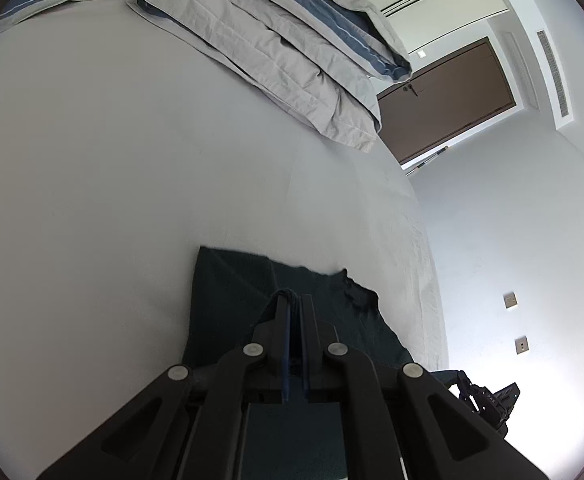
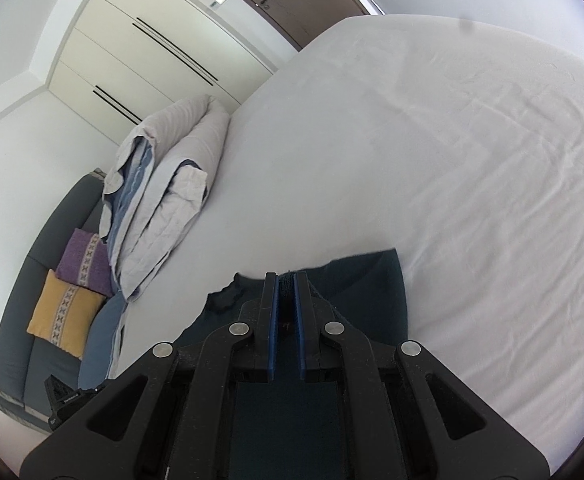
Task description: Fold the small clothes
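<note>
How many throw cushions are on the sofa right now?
2. The purple cushion leans against the sofa back; the yellow cushion overlaps its lower edge, nearer the camera. Folded bedding may hide others.

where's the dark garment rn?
Dark garment lies on the white bed sheet, bottom centre in both wrist views, pinched by left gripper and right gripper.

Garment (image 1: 227, 292): dark teal knit cloth, matt, soft nap. Bed sheet (image 2: 432, 152): white woven cloth, matt, lightly creased. Left gripper (image 1: 295, 300) & right gripper (image 2: 285, 280): black matt plastic w/ blue rubbery pads, bright metal pivot pins. Door (image 1: 448, 100): brown wood, smooth.
</note>
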Demonstrator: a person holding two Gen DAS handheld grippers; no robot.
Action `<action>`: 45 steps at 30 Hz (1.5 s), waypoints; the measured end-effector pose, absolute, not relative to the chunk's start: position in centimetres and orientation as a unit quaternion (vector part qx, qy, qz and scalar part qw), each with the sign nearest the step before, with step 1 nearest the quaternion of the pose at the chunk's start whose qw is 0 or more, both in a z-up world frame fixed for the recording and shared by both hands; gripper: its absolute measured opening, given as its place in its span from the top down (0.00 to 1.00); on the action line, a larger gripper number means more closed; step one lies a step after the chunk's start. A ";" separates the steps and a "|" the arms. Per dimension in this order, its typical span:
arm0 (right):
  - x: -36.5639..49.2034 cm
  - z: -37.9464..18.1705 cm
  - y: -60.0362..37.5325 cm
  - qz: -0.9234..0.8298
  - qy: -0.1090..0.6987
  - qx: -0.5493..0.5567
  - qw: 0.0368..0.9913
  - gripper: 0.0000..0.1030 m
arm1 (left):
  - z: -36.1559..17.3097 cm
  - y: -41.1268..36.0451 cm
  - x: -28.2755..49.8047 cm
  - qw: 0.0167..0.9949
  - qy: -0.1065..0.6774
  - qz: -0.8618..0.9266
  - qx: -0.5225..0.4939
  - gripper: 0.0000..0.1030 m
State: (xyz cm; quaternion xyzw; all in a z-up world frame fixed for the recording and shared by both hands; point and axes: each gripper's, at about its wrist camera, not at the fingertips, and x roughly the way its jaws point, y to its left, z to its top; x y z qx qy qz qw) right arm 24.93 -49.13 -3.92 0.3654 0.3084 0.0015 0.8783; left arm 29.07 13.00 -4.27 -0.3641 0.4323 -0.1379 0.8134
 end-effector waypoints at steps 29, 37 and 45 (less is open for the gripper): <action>36.6 -11.0 -46.4 -0.049 0.376 0.233 0.895 0.50 | -8.0 8.8 31.5 0.860 0.449 -0.086 -0.225 0.59; 40.1 -13.5 -43.9 -0.071 0.432 0.174 0.882 0.65 | -10.1 9.0 32.0 0.851 0.468 -0.078 -0.225 0.59; 39.4 -12.9 -43.8 -0.085 0.408 0.137 0.899 0.95 | -11.2 8.9 31.7 0.857 0.464 -0.059 -0.216 0.64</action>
